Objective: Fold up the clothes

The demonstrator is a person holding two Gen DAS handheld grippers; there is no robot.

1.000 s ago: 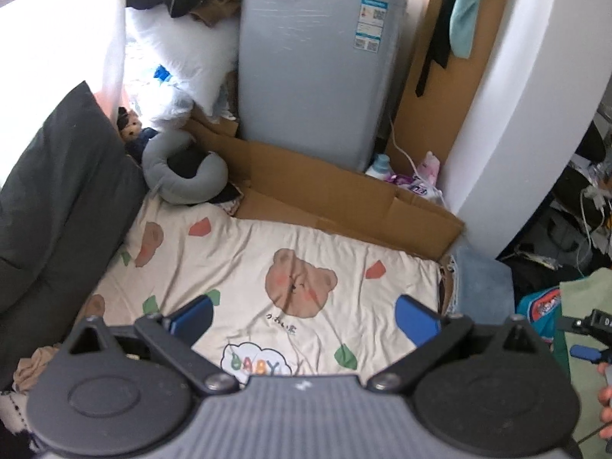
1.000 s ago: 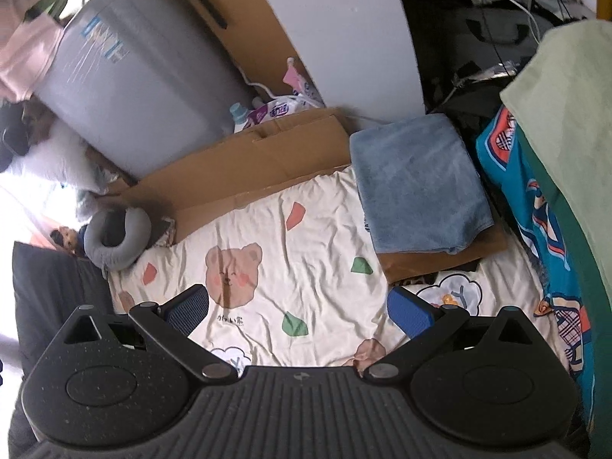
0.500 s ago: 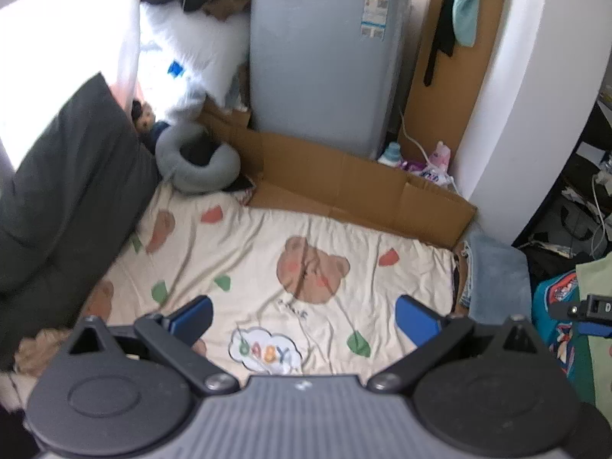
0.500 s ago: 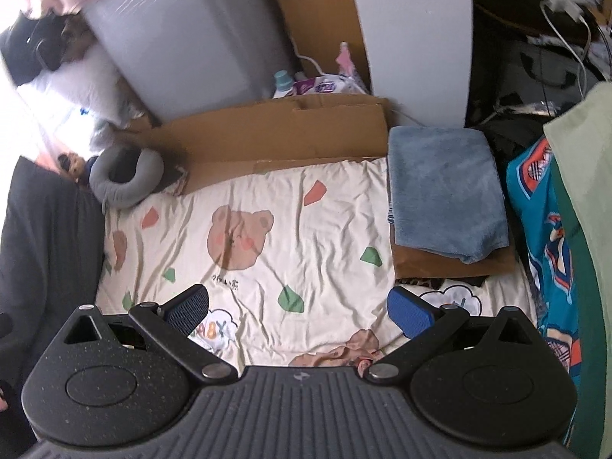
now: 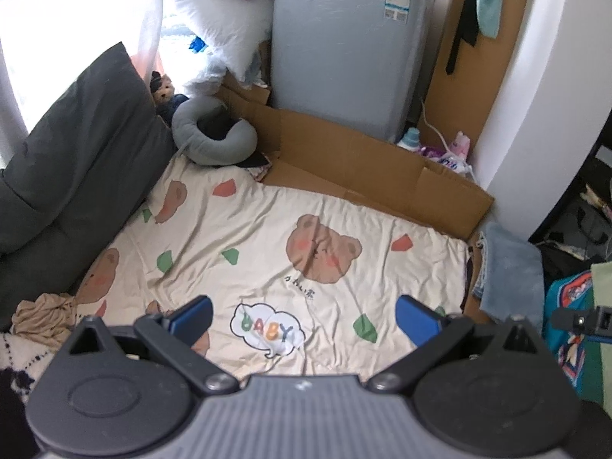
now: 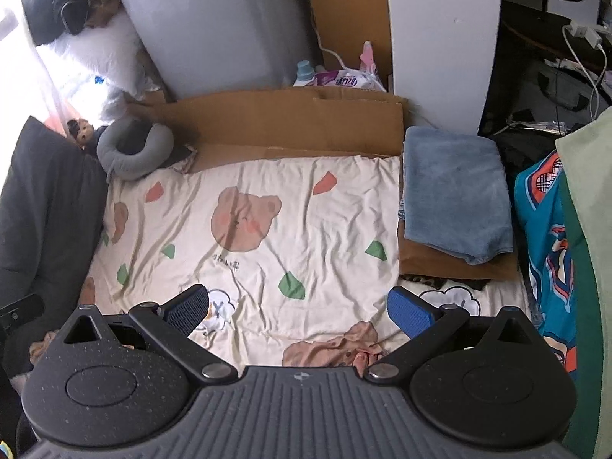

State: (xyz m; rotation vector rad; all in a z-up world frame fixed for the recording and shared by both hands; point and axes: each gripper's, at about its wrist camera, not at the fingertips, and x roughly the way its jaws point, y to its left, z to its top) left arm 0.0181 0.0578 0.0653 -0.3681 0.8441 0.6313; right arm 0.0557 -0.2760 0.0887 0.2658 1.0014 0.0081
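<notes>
Both claws spread wide, nothing between the blue ribbed pads. Left gripper (image 5: pixel 304 315) hangs over the cream bear-print sheet (image 5: pixel 267 229), just above its "BABY" cloud patch (image 5: pixel 267 331). Right gripper (image 6: pixel 298 308) hangs over the same sheet (image 6: pixel 248 229), wrinkled soft cotton with brown bear faces and red and green leaf shapes.

Clothes sit at the near edges. Crumpled tan garment (image 5: pixel 42 315) bunched at the sheet's near left corner in the left view. Crumpled pink garment (image 6: pixel 336 348) lies on the sheet just in front of the right gripper's body, between the fingers. Teal patterned garment (image 6: pixel 543 237) and a pale green fabric (image 6: pixel 589 206) hang at the right edge.

Mid range: folded blue towel (image 6: pixel 455 195), plush, rectangular, rests on a folded brown cloth (image 6: pixel 440 264) beside the sheet's right edge. Dark grey cushion (image 5: pixel 76 160) borders the left side.

Far: grey U-shaped neck pillow (image 5: pixel 214 141) at the sheet's far left corner, a small stuffed toy (image 5: pixel 162 90) just beyond it. Flattened cardboard (image 5: pixel 363 168) runs along the far edge. Grey boxy appliance (image 5: pixel 344 46) with a label stands behind it, white pillow (image 5: pixel 222 19) to its left, white curved wall (image 5: pixel 543 76) to its right.
</notes>
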